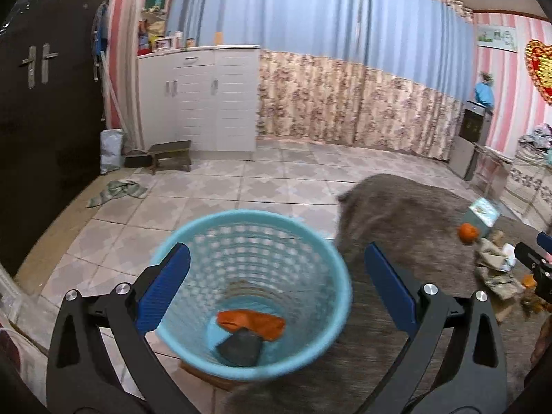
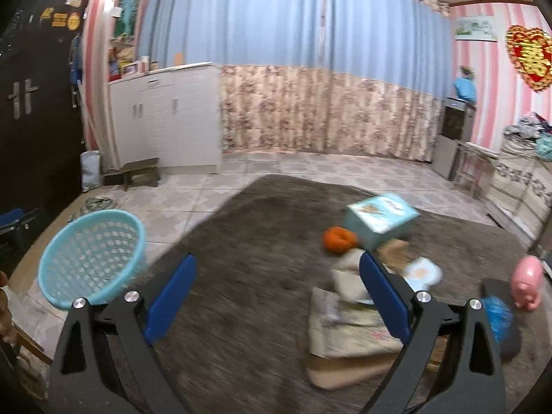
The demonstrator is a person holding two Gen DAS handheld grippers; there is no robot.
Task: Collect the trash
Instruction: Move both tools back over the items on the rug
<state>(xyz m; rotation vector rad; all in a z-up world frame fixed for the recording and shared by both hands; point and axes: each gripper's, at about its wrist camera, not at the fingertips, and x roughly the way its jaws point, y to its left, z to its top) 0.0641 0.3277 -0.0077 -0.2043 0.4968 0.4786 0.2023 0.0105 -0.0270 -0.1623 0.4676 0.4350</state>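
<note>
A light blue mesh basket [image 1: 193,238] stands on the floor at the edge of a grey rug [image 1: 396,214]. Orange trash [image 1: 252,322] and a dark piece [image 1: 239,346] lie in its bottom. My left gripper [image 1: 276,258] is open and empty, right above the basket's mouth. My right gripper [image 2: 276,272] is open and empty over the rug [image 2: 241,241], with the basket [image 2: 91,252] to its left. A pile of papers and wrappers [image 2: 348,327], an orange ball-like item [image 2: 338,238] and a teal box [image 2: 379,219] lie ahead on the right.
A pink pig figure [image 2: 526,281] and a blue crumpled item [image 2: 496,315] sit at the rug's right. A white cabinet [image 1: 200,100], a small wooden stool [image 1: 170,155], a cloth [image 1: 117,191] on the tiles and a dark door [image 1: 41,103] lie beyond.
</note>
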